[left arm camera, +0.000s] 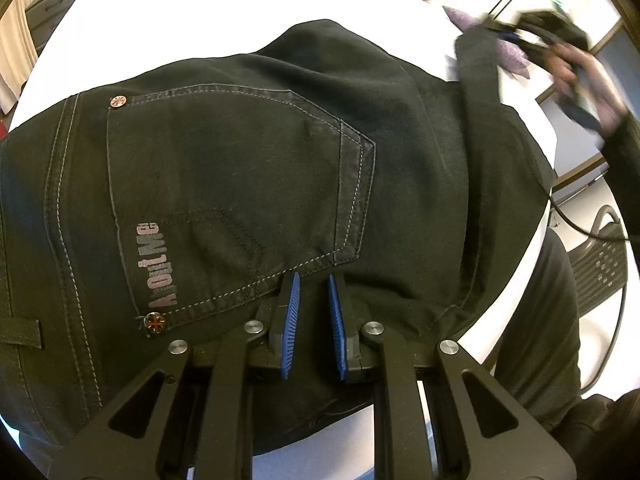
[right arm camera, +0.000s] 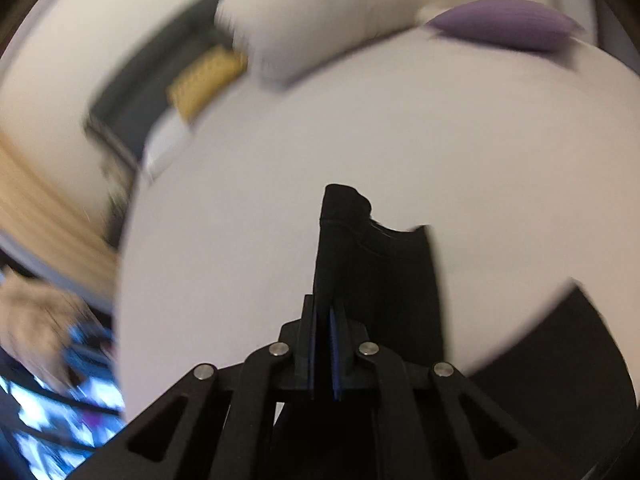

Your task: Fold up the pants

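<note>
Black jeans (left arm camera: 240, 160) lie spread on a white bed (left arm camera: 200, 20), back pocket with the "AboutMe" print facing up. My left gripper (left arm camera: 314, 280) is down on the fabric just below that pocket, its blue pads nearly together with only a thin gap. No pinched fold shows between them. In the right wrist view my right gripper (right arm camera: 325, 308) is shut on the end of a pant leg (right arm camera: 372, 264), which sticks up past the pads above the sheet. From the left wrist view the right gripper (left arm camera: 516, 36) appears blurred at the upper right, with the lifted leg (left arm camera: 478, 68) hanging from it.
A white pillow (right arm camera: 320, 20) and a purple pillow (right arm camera: 504, 24) lie at the far end of the bed. A black mesh chair (left arm camera: 600, 264) with a cable stands off the bed's right edge. More of the jeans (right arm camera: 560, 360) lies at lower right.
</note>
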